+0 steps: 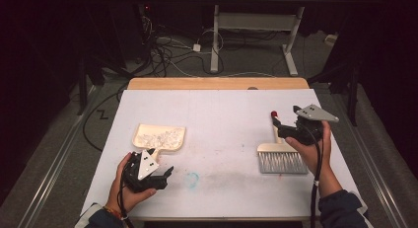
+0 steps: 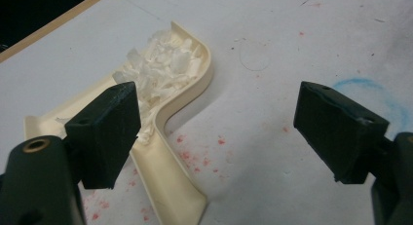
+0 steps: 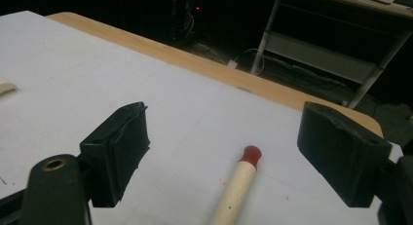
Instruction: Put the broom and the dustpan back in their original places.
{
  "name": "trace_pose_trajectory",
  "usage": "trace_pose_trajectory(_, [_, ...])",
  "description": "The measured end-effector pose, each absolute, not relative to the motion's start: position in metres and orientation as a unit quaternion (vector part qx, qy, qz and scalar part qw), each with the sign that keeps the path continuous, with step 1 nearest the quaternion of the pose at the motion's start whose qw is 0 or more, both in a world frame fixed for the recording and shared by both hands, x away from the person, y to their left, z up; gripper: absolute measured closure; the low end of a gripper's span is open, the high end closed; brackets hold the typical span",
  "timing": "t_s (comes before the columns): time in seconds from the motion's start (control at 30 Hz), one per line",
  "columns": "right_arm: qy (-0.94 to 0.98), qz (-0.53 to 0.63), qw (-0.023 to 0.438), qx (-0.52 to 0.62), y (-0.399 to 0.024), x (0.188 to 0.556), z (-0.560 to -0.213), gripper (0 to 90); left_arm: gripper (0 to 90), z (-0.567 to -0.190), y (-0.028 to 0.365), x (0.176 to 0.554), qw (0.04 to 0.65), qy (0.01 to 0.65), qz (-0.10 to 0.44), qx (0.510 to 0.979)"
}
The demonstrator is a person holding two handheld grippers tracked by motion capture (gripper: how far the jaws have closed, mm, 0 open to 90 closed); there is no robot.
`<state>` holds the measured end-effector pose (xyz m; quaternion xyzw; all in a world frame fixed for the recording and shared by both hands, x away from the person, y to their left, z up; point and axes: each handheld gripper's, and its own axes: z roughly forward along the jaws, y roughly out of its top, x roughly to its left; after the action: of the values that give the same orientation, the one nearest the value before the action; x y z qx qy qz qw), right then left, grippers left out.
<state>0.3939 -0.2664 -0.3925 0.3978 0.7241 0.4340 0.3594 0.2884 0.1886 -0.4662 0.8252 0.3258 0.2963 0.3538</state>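
dustpan (image 1: 158,137) w/ white scraps, left side of tabletop (image 1: 222,109) | brush (image 1: 281,156) near right edge | left gripper (image 2: 216,132) wide, handle underneath | right gripper (image 3: 221,154) wide over brush handle

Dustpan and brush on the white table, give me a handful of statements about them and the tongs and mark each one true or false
1. The dustpan holds a heap of white scraps. True.
2. The left tongs are shut on the dustpan's handle. False: their jaws stand wide apart, with the handle on the table between them and nothing gripped.
3. The brush lies flat on the table, bristles toward the person. True.
4. The brush handle ends in a blue tip. False: the tip is red.
5. The right tongs are open over the brush handle. True.
6. The dustpan sits right of the brush in the high view. False: it sits to the left.
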Motion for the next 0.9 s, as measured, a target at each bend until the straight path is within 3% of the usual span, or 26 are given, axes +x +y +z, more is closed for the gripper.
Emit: trace_pose_trajectory(0.9, [0.738,0.442,0.368,0.354,-0.255,0.357,-0.372,21.5,16.4,-0.470,0.180,0.284,0.348,0.313,0.286,0.836])
